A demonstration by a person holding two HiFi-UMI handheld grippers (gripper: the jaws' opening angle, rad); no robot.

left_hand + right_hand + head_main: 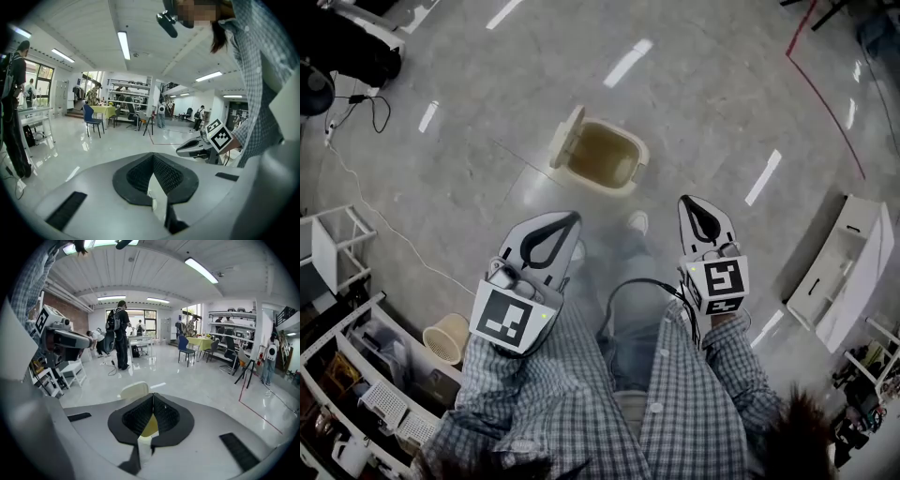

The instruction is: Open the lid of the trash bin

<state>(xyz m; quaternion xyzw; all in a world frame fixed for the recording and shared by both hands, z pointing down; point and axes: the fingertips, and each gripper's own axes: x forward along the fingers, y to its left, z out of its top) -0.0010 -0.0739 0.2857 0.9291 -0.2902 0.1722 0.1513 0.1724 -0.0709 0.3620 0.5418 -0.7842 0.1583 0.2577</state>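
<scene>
Standing on the glossy grey floor [712,84] just ahead of the person's shoes, the trash bin [609,159], with its lid [567,134] tipped upright along the left rim and the tan inside open to the head view. Peeks over the jaws in the right gripper view, showing only the lid's top edge and a yellowish sliver through the gap; base hidden there. Out of sight altogether in the left gripper view, aimed across the room instead.

Held back near the checked sleeves and apart from the bin: left gripper [570,220] and right gripper [690,202], each with tips pressed together on nothing.

Bare floor all round the bin. Well apart at the edges: a small beige basket [445,337], a white rack [333,246] cut off at the left, a white shelf unit [853,272] on the right, a red floor line [825,84] beyond.
</scene>
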